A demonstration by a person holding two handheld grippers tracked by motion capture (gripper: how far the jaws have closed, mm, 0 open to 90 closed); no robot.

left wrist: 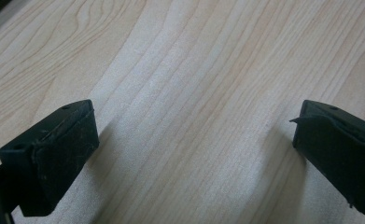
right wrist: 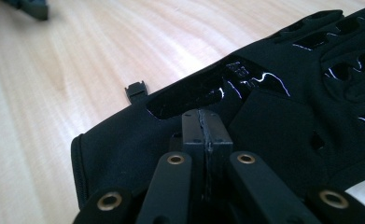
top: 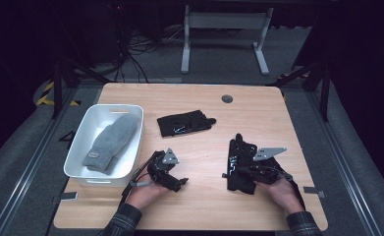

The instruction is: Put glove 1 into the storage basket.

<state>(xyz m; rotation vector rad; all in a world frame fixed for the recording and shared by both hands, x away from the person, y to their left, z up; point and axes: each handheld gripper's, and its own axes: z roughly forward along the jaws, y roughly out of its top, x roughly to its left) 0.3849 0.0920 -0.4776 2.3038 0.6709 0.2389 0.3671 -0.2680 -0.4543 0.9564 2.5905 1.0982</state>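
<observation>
Right gripper: jaws pressed together, tips resting on the cuff end of the near black glove; whether fabric is caught between them cannot be told. In the high view the right gripper lies over this glove, held by the right hand.
Near black glove: flat on the worktop, right of centre, fingers pointing away from the person, cuff toward the person. A small black tab sticks out beside it.
Left gripper: jaws spread wide, nothing between them, bare wood grain of the worktop below. In the high view the left gripper sits in the left hand, near the front edge, well apart from both gloves.
Far black glove: flat on the worktop, mid-depth, between the tray and the near glove, touching neither.
White tray: on the left part of the worktop, just beside the left gripper.
Grey mitten: lying inside the white tray, cuff toward the person.
Grommet: round, dark, near the far edge of the worktop.
</observation>
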